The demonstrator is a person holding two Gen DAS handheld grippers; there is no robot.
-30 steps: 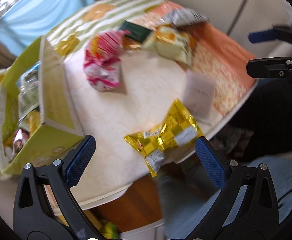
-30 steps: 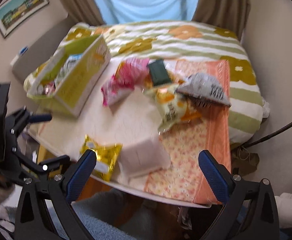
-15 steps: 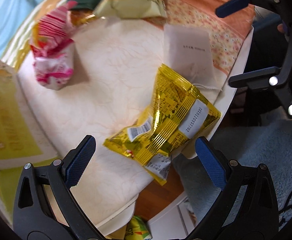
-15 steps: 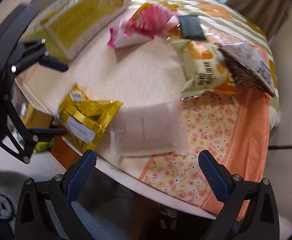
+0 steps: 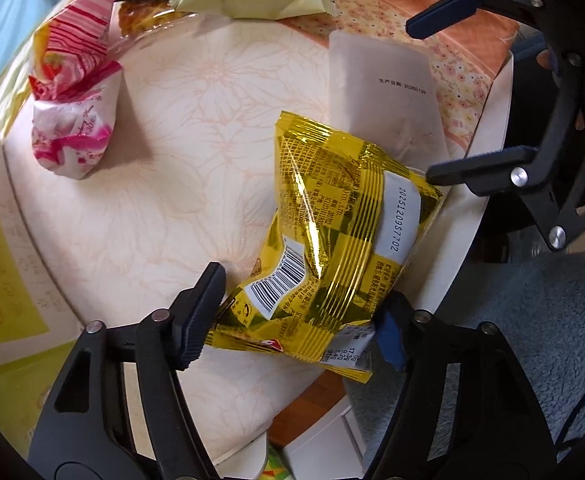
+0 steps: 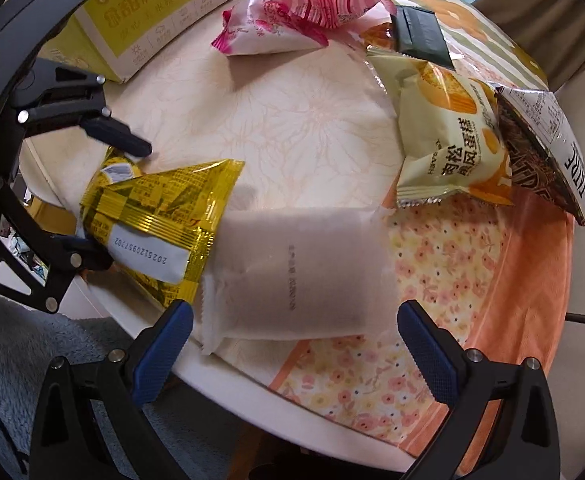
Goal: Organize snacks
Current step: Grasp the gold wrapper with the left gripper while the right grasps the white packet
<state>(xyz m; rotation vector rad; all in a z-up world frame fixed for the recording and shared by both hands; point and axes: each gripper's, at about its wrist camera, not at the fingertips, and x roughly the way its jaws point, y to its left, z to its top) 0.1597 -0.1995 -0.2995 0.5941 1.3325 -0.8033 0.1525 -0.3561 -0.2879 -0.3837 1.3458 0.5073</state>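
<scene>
Left gripper [image 5: 298, 316] low at the near table edge, jaws narrowed around the near end of the yellow foil snack bag [image 5: 332, 236]; both fingers sit against the bag's sides, pinching it. The bag lies on the round table [image 5: 196, 168], its near corner hanging past the rim, white date label facing up. Seen from the right wrist, the same yellow foil snack bag [image 6: 160, 216] sits at the left near edge with the left gripper [image 6: 104, 196] closed on it.

Right gripper [image 6: 292, 340] hovers at the near rim, jaws spread wide, nothing between them. Just beyond its fingertips lies the pale frosted pouch [image 6: 300, 276], flat, its left edge tucked under or touching the yellow bag; which of the two cannot be told.

Farther right, a cream cake packet [image 6: 448, 140] with orange print, touching a dark brown-and-white bag [image 6: 540, 148] at the far right. A floral orange cloth [image 6: 472, 300] covers the table's right side.

Far centre, a pink striped bag [image 6: 292, 16], crumpled, apart from the others. Beside it to the right, a dark green packet [image 6: 420, 36]. Far left, a yellow-green carton [image 6: 148, 4] stands on the table.
</scene>
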